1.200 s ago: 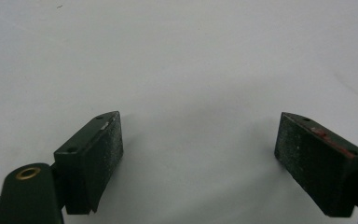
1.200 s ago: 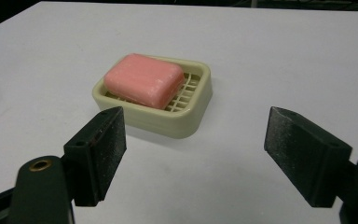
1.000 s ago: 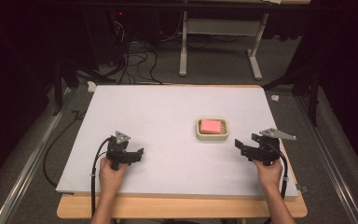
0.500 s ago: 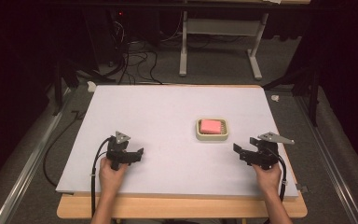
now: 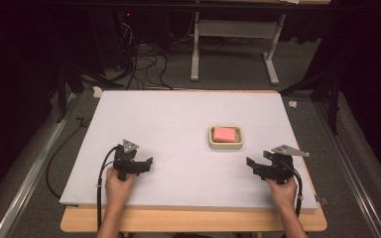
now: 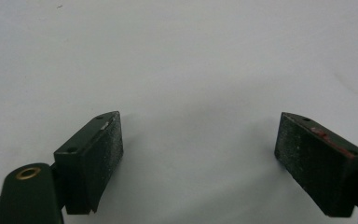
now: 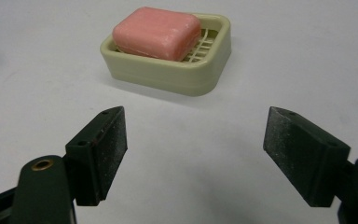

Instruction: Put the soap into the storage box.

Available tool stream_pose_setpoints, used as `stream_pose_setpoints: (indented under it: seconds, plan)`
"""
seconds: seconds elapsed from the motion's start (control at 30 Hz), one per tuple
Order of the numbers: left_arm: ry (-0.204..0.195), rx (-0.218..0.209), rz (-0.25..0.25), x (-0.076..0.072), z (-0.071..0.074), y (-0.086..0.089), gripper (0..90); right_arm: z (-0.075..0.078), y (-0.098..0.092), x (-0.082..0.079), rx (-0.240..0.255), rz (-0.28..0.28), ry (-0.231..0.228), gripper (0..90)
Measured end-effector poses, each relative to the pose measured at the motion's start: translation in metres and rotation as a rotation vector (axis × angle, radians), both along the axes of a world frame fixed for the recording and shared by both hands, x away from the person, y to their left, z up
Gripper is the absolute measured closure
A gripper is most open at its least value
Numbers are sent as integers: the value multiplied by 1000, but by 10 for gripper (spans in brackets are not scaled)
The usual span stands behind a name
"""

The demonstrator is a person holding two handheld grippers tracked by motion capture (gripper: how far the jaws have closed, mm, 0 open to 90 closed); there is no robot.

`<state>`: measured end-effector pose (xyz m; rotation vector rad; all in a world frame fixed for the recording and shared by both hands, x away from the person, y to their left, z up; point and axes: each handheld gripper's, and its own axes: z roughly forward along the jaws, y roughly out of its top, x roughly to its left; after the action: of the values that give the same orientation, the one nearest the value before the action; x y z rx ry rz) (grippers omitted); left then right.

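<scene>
On the counter's right half, a pink soap bar point(image 5: 224, 134) lies in a cream soap dish point(image 5: 212, 143), untouched by either hand-held gripper.

Seen from the right gripper view, the soap point(image 7: 157, 32) sits toward one end of the slatted dish point(image 7: 177, 77), which stands ahead of the jaws and slightly to their left, well apart from them. The right hand-held gripper point(image 5: 256, 165) rests low over the white counter point(image 5: 168, 119) near its front right corner, jaws spread wide with nothing between, gripped by the right hand point(image 5: 283, 188) with the forearm coming in from the near edge. The left hand-held gripper point(image 5: 146, 164), held by the left hand point(image 5: 117, 182) near the front left, is far from the dish; its jaws are also wide apart over bare counter point(image 6: 182, 60).
</scene>
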<state>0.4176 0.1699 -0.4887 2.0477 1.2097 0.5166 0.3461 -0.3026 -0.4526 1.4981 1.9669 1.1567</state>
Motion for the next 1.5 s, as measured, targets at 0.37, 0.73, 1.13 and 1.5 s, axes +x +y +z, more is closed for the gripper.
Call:
stream_pose_setpoints:
  seconds: [0.37, 0.73, 1.13, 1.5]
  plan:
    - [0, 0, 0, 0, 0, 0, 158, -10, 5, 2, -13, 9, 30, 236]
    - [0, 1, 0, 0, 0, 0, 158, -20, 12, 5, -37, 20, 59, 242]
    - [0, 0, 0, 0, 0, 0, 157, -25, 16, 9, -68, 15, 80, 246]
    - [0, 0, 0, 0, 0, 0, 158, -28, 22, 11, -126, 6, 94, 244]
